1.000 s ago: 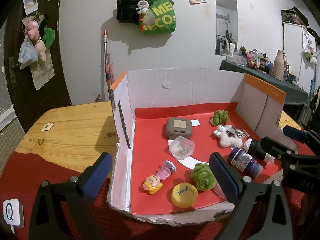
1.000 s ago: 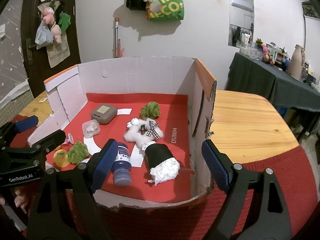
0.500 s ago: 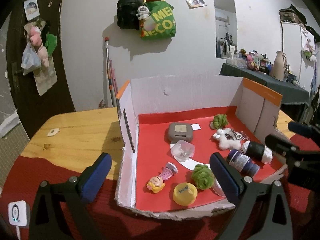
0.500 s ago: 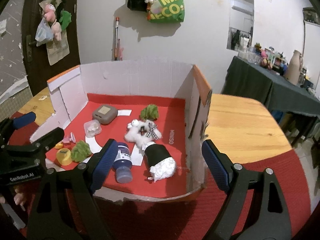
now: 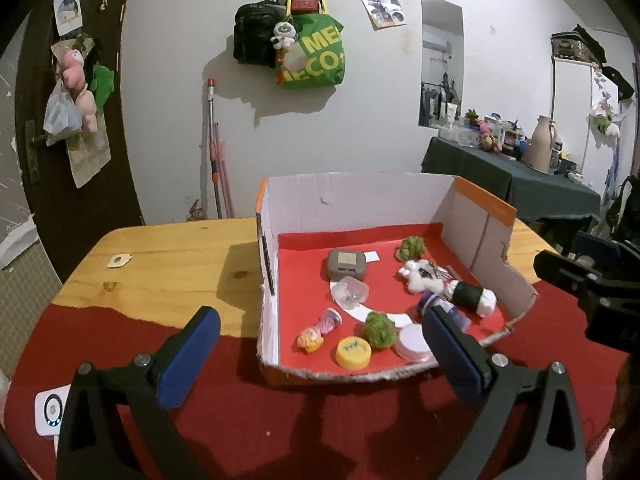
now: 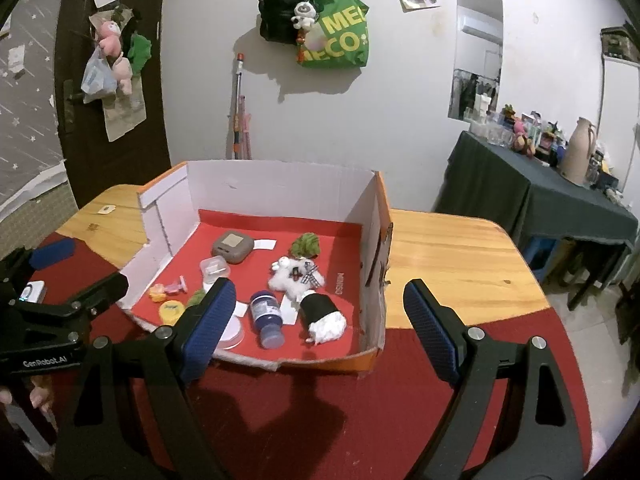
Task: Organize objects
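Observation:
A cardboard box (image 5: 360, 196) with a red floor holds several small things: a grey case (image 5: 346, 264), a clear plastic tub (image 5: 349, 292), a white plush (image 5: 420, 276), a blue bottle (image 6: 267, 316), a black and white roll (image 6: 322, 314), a yellow lid (image 5: 353, 352), green pompoms (image 5: 379, 330), a small doll (image 5: 312, 338). My left gripper (image 5: 320, 358) is open and empty, in front of the box's near left corner. My right gripper (image 6: 318, 326) is open and empty, in front of the box's near right side (image 6: 376, 240).
The box stands on a wooden table (image 6: 448, 248) with a red cloth (image 6: 320, 412) at the near side. A white device (image 5: 50, 418) lies on the cloth at the left. A dark-covered side table (image 6: 540, 196) with clutter stands at the right. Bags hang on the wall.
Both grippers have drawn back and up from the box, which now looks smaller and farther. Both stay open. The things in the box have not moved.

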`<state>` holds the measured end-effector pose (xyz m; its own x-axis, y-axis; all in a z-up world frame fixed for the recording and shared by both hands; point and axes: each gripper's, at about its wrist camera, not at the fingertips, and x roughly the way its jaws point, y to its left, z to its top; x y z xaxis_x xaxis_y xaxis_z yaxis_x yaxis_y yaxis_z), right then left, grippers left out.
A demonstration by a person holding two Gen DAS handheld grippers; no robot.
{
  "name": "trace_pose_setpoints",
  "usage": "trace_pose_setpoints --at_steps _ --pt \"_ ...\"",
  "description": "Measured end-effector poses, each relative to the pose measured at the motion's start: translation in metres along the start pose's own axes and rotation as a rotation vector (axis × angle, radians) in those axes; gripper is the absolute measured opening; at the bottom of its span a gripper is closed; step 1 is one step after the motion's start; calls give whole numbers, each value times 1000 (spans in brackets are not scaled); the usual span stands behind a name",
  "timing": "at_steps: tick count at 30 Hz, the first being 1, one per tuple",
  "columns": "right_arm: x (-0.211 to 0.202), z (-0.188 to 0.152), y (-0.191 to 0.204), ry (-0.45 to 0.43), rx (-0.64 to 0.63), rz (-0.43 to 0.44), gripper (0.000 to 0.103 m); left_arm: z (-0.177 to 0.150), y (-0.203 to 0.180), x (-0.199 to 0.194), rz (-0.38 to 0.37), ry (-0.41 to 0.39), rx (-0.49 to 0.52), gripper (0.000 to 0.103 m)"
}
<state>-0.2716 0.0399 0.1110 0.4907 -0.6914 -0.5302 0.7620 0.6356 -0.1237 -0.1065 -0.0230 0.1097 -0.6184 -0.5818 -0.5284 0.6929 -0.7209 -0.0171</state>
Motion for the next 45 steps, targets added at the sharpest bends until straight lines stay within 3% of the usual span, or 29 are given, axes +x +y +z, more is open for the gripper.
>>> trace_pose_setpoints --at_steps 7,13,22,31,45 --pt "-20 -7 7 33 -28 -2 95 -10 1 -17 -31 53 -3 103" --pt "-18 -26 4 122 -4 7 99 -29 -4 -17 -19 119 -20 103" --pt "23 -72 -5 262 53 21 99 -61 -11 19 42 259 -18 103" --pt "63 -92 -11 378 65 -46 99 -78 -11 54 73 370 -62 103" --pt "64 -93 -11 376 80 -67 103 -78 -11 56 102 340 -95 103"
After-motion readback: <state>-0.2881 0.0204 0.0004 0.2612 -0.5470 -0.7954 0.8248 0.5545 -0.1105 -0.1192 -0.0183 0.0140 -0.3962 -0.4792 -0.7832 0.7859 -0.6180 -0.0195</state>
